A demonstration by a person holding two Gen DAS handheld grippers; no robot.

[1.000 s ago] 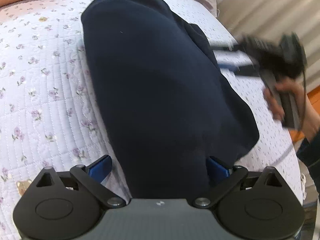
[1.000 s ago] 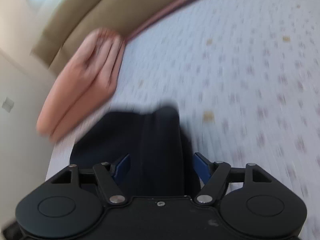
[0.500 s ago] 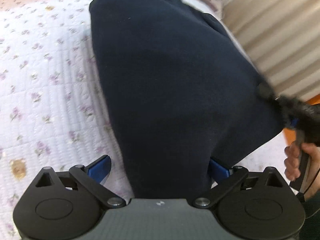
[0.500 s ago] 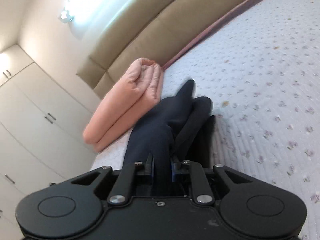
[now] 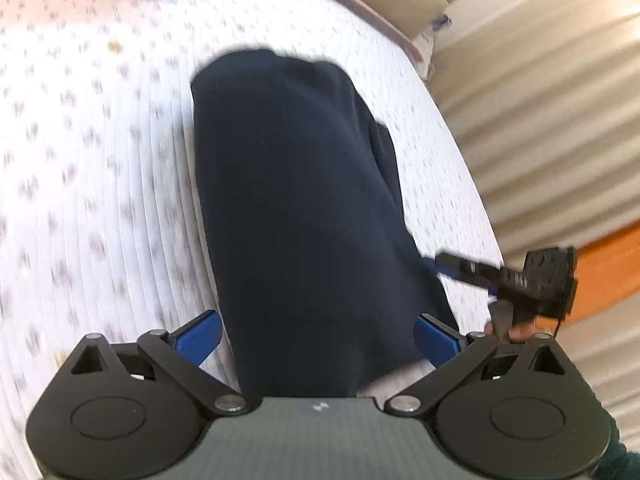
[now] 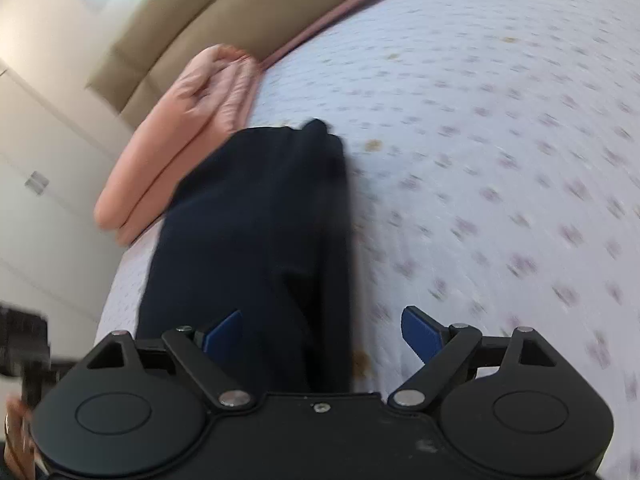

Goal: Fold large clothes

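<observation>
A dark navy garment (image 5: 296, 208) lies folded in a long strip on the white flowered quilt (image 5: 80, 184). My left gripper (image 5: 316, 338) is open, its blue fingers either side of the garment's near end. The right gripper shows in this view (image 5: 452, 266) at the garment's right edge. In the right wrist view the same garment (image 6: 256, 240) runs away from my open right gripper (image 6: 322, 332), with its near end between the spread fingers.
A folded pink blanket (image 6: 180, 132) lies at the far end of the garment by the beige headboard (image 6: 192, 28). The quilt (image 6: 500, 160) stretches wide to the right. Curtains (image 5: 540, 128) hang past the bed's right edge.
My right gripper was shut on the garment half a second ago and has now opened. The garment has dropped flat on the quilt. Both views are blurred by motion.
</observation>
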